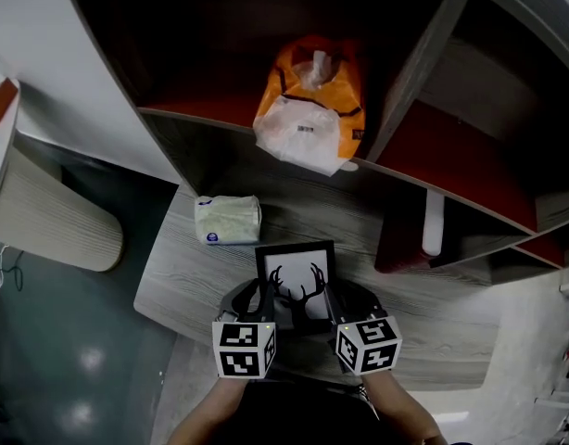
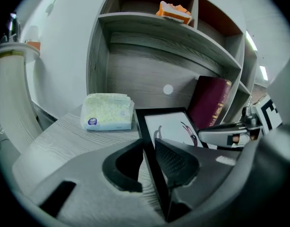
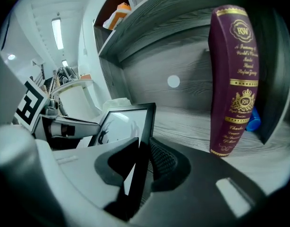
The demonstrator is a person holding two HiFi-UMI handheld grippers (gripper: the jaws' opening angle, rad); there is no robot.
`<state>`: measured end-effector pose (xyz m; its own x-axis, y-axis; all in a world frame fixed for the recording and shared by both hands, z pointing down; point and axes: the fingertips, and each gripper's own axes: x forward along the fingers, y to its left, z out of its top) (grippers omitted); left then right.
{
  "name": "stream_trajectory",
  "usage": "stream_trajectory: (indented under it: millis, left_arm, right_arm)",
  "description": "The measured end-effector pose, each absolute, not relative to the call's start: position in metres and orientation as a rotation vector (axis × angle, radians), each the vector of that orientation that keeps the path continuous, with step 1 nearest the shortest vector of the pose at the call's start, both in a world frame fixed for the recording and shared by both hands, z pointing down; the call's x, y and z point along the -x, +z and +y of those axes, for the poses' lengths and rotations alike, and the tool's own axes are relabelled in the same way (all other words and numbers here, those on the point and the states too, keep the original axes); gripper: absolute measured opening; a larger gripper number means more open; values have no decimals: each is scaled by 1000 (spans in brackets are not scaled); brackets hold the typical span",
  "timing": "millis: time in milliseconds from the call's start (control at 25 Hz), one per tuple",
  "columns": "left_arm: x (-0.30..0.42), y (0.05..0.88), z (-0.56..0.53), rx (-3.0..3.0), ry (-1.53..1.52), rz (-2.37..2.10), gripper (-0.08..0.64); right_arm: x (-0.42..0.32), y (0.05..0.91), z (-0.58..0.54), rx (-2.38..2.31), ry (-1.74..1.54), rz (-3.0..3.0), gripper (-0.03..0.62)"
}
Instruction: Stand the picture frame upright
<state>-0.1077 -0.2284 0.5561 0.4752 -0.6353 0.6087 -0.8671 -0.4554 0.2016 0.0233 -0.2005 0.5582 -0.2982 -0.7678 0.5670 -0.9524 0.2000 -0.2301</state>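
The left gripper (image 2: 149, 148) and right gripper (image 3: 144, 148) were each clamped on a side edge of the picture frame (image 1: 297, 260), held tilted at the front of the wood-grain shelf (image 1: 405, 286); its thin, smooth black edges could slip from the ribbed pads; uneven lifting might tip the glossy frame toward the burgundy book (image 3: 232, 79).

— What sits between our left gripper's (image 2: 149, 148) jaws?
— The picture frame's (image 2: 171, 128) black left edge. We see both pads (image 2: 172, 161) pressed against it.
— And around the frame?
— A tissue pack (image 2: 108, 111) lies just left of it. A maroon book (image 2: 210, 102) stands upright behind its right corner, and an orange bag (image 2: 174, 12) sits on a shelf high above it.
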Motion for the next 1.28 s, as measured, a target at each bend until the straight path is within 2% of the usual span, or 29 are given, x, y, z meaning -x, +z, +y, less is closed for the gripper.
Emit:
stream_trajectory:
  millis: [1080, 1280]
  left_arm:
    - [96, 511, -176, -2374, 499, -1308, 61]
    - [93, 502, -171, -2396, 466, -1319, 58]
  right_arm:
    - [-36, 523, -137, -1746, 696, -2228, 60]
    - [-39, 515, -129, -1771, 673, -2242, 41]
